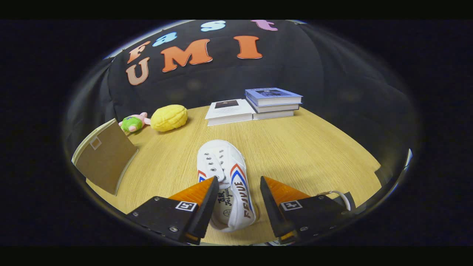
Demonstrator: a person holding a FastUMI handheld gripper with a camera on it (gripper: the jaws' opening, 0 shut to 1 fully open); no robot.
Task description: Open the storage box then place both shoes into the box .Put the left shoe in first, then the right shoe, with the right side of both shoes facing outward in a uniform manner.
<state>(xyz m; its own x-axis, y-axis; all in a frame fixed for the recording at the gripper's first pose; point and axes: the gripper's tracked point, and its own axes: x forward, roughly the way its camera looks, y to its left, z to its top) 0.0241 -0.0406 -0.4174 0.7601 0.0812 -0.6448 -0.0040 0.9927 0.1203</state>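
Note:
A white canvas shoe (226,177) with red and blue stripes lies on the wooden table (303,147), toe pointing away from me. Its heel end sits between my fingers. My gripper (239,181) is open, the left finger over the shoe's opening and tongue, the right finger apart from the shoe's striped side with a gap of table showing. A brown panel with a pale rim, the storage box (104,159), stands tilted to the left of the fingers.
Beyond the shoe, a yellow plush bun (169,117) and a small green and pink plush toy (133,123) lie at the back left. A stack of books (272,101) and one white book (230,111) sit at the table's far edge.

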